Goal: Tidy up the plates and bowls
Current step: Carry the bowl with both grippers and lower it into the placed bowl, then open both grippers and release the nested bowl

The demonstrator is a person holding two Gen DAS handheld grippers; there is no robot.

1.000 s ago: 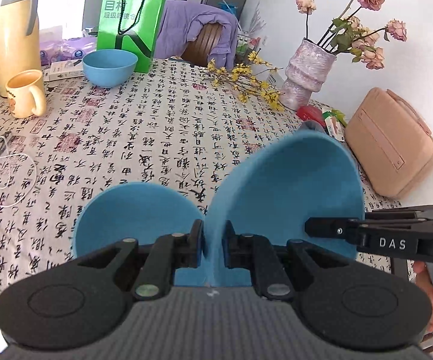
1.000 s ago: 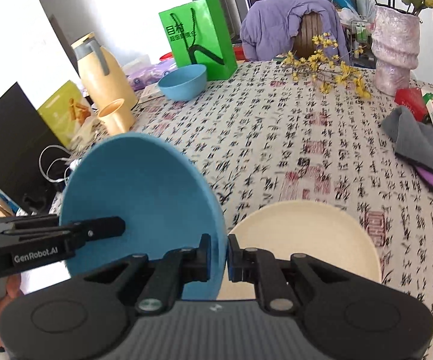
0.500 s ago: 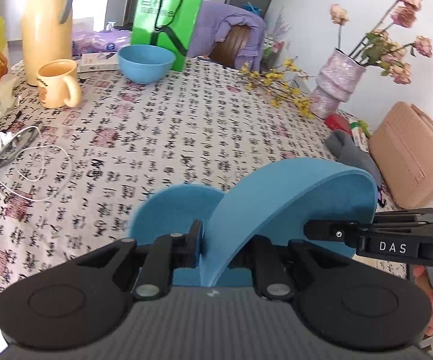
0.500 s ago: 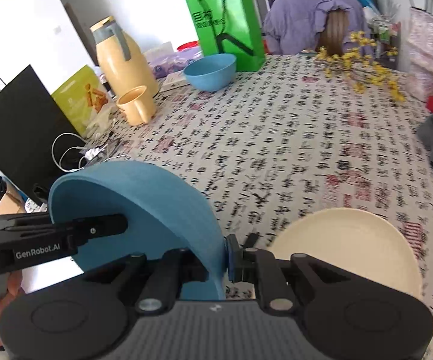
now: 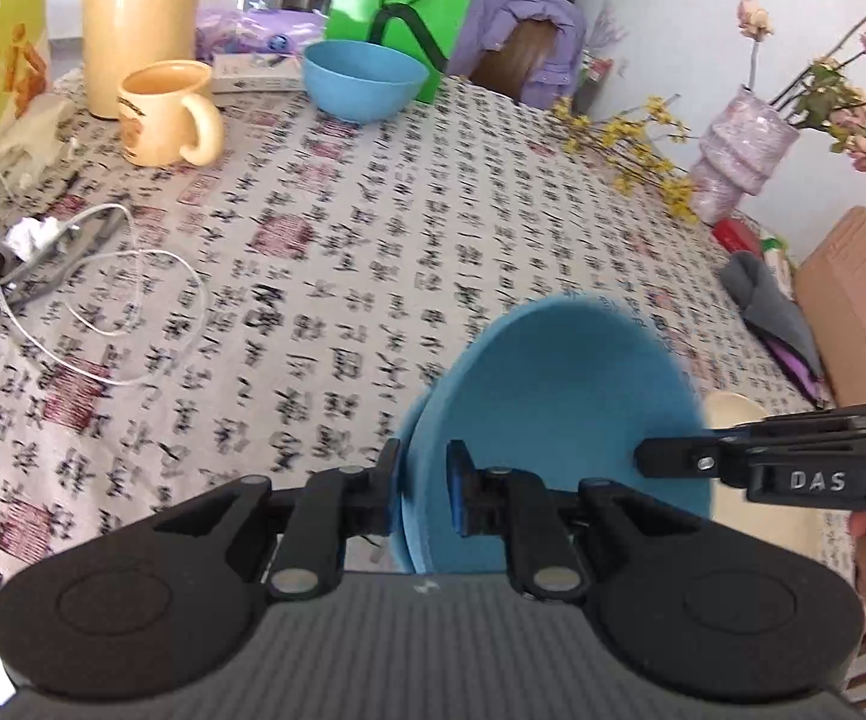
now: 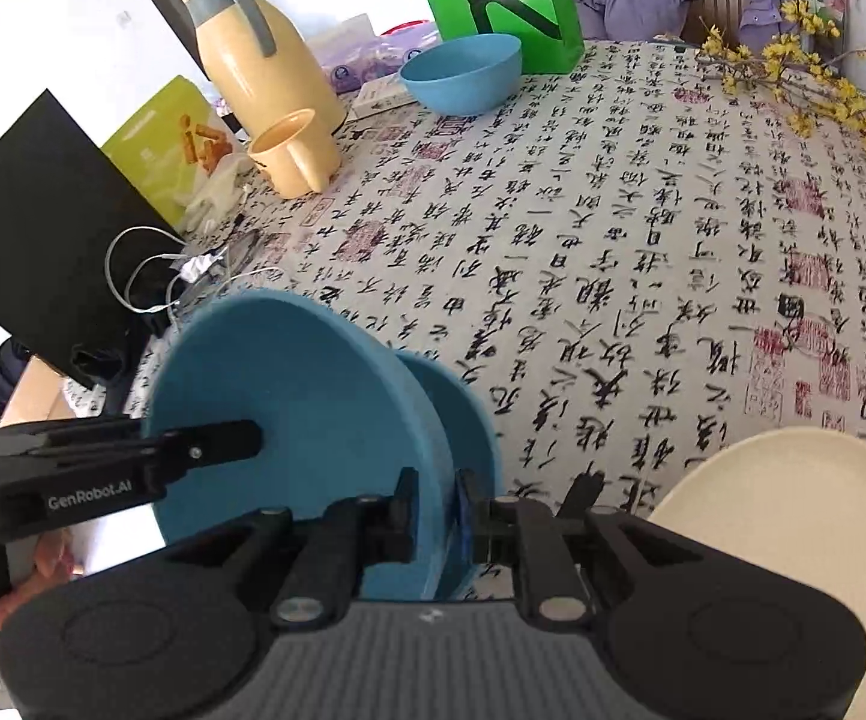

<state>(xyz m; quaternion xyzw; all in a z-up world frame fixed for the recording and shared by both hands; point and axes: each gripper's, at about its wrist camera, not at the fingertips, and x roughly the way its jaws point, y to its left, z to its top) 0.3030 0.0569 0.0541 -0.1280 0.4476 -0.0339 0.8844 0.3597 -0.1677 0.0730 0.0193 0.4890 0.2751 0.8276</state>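
Since a second ago both tongs have carried the upper blue plate [image 5: 559, 396] onto the lower blue plate [image 6: 463, 414], at nine o'clock from the cream plate [image 6: 793, 516]. Left tongs [image 5: 423, 480] and right tongs [image 6: 436, 510] have just been opening, each with the rim between its pads; whether they still pinch it I cannot tell. Judged: stacking is nearly done, release next.

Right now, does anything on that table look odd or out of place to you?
Yes. A blue plate stands tilted on edge over a second blue plate, with both tools at its rim, instead of lying flat. A white cable and crumpled paper sprawl loose at the table's edge. Nothing looks spilled or broken.
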